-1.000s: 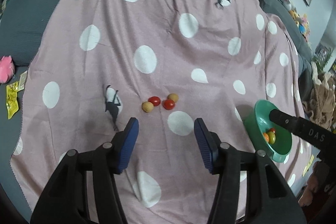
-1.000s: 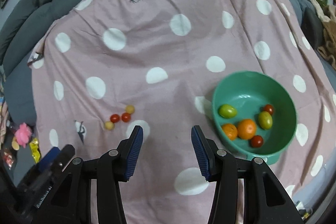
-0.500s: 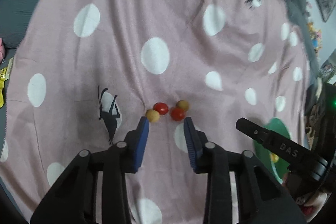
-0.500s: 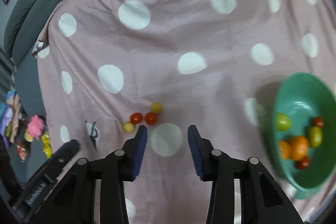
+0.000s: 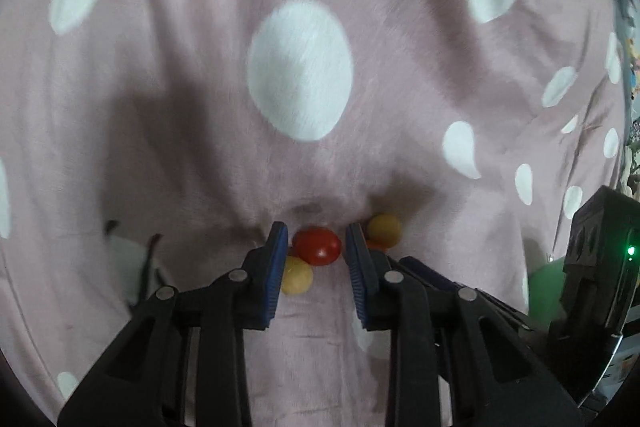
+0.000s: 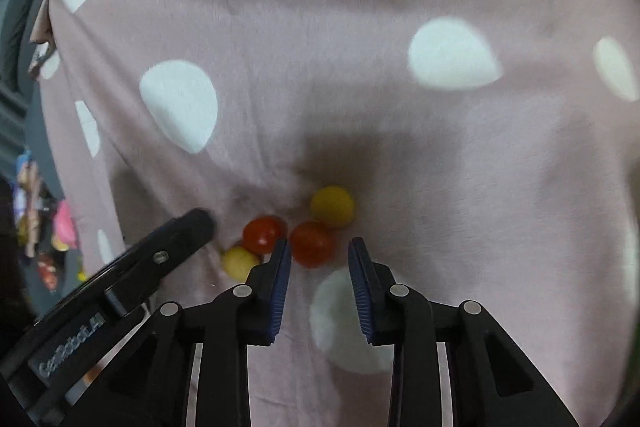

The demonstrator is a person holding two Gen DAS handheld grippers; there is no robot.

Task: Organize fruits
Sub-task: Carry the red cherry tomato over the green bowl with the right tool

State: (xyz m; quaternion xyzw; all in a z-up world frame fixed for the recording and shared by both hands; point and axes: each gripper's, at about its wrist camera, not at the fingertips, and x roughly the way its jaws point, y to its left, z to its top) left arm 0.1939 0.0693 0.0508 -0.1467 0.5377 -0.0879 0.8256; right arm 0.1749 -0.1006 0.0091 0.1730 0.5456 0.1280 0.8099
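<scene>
A pink blanket with white dots (image 5: 160,107) covers the whole surface. Low over it, the left gripper (image 5: 317,241) spreads its jaws around a red tomato (image 5: 318,246) without pinching it. The right gripper (image 6: 319,255) is likewise parted, a second red tomato (image 6: 311,243) just at its fingertips. A pale yellow fruit (image 5: 297,275) lies beside the left finger, and another yellow fruit (image 6: 332,207) sits just beyond.
</scene>
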